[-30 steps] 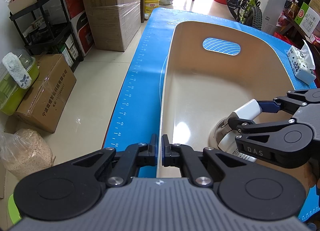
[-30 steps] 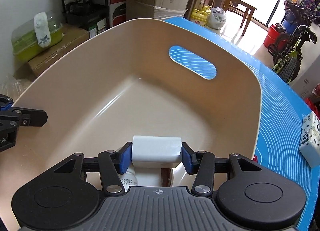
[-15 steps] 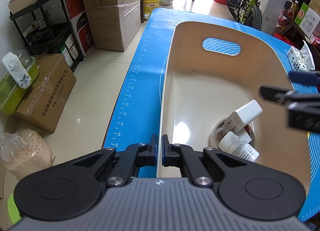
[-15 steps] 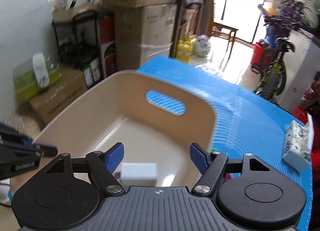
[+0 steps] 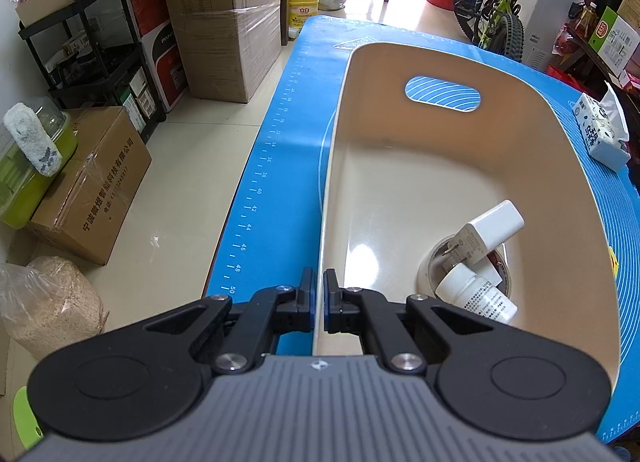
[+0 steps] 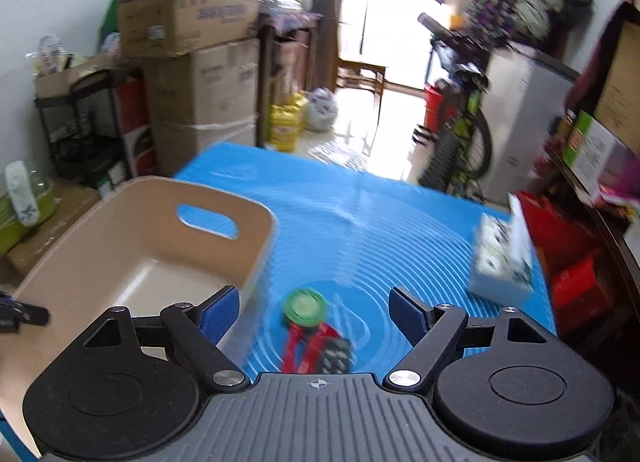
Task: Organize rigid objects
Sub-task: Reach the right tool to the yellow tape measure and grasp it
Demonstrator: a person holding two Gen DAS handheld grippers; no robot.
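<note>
A beige tub (image 5: 460,61) (image 6: 120,197) stands on the blue mat (image 5: 288,129). My left gripper (image 5: 319,286) is shut on the tub's near-left rim. Inside the tub lie a white charger (image 5: 490,229), a white pill bottle (image 5: 476,298) and a tape roll (image 5: 426,270) under them. My right gripper (image 6: 314,312) is open and empty, above the mat to the right of the tub. Just ahead of it on the mat lie a green round disc (image 6: 306,308) with red straps (image 6: 304,346) and a dark piece (image 6: 336,354); the view is blurred.
A tissue pack (image 5: 600,137) (image 6: 504,262) lies at the mat's right edge. Cardboard boxes (image 5: 224,13), a black shelf rack (image 5: 96,61) and a sack (image 5: 48,306) stand on the floor to the left. A bicycle (image 5: 492,9) stands behind the table.
My right gripper let go of the white charger in the tub, opened, then rose and swung right out over the mat. My left gripper has not moved.
</note>
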